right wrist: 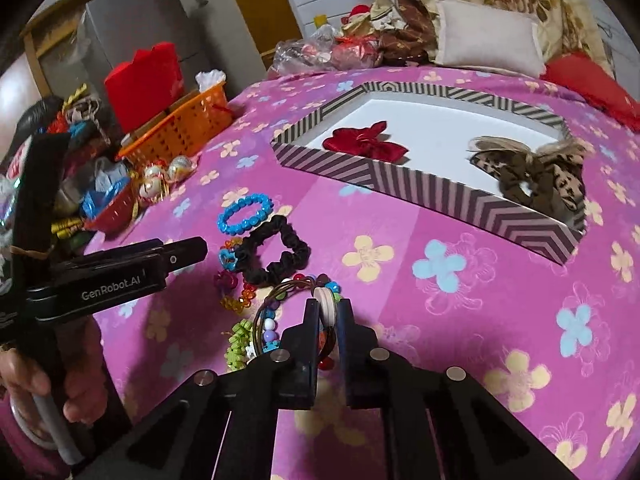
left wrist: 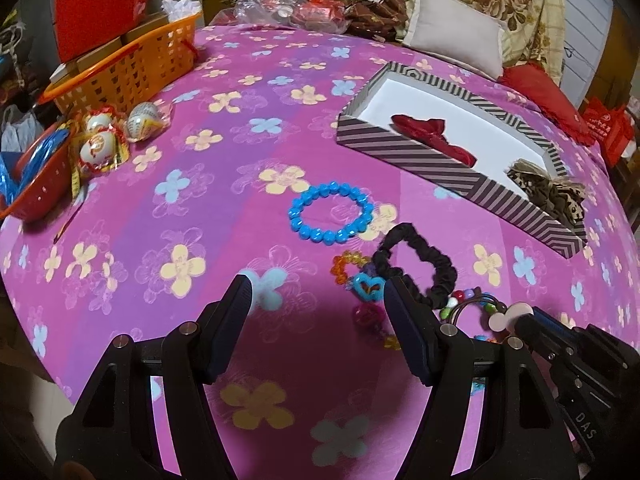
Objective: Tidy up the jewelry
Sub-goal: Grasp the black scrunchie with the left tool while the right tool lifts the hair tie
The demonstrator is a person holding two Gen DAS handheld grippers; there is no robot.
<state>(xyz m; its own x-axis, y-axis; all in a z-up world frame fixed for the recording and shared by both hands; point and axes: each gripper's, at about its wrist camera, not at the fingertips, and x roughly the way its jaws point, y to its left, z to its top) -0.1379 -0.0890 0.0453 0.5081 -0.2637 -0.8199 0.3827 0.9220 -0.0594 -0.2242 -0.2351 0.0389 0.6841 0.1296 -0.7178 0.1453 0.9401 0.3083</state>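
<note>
A striped box [left wrist: 404, 151] [right wrist: 404, 186] on the pink bedspread holds a red bow [left wrist: 434, 138] [right wrist: 366, 144] and a leopard scrunchie [left wrist: 548, 192] [right wrist: 536, 176]. Loose beside it lie a blue bead bracelet [left wrist: 330, 214] [right wrist: 244, 214], a black scrunchie [left wrist: 420, 266] [right wrist: 276, 256], an amber bead bracelet with a blue heart [left wrist: 356, 276] [right wrist: 232, 260] and a green piece [right wrist: 238, 344]. My left gripper [left wrist: 316, 292] [right wrist: 188, 252] is open above the amber bracelet. My right gripper [right wrist: 328, 308] [left wrist: 516, 316] is shut on a white-disc hair tie with coloured beads [right wrist: 324, 298] [left wrist: 500, 316].
An orange basket [left wrist: 132, 64] [right wrist: 188, 124] with boxes, a red colander [left wrist: 36, 184] [right wrist: 116, 208] and wrapped eggs [left wrist: 104, 136] stand at the left. Pillows [left wrist: 456, 36] and bags [left wrist: 288, 4] line the far side. A person's hand [right wrist: 36, 388] holds the left gripper.
</note>
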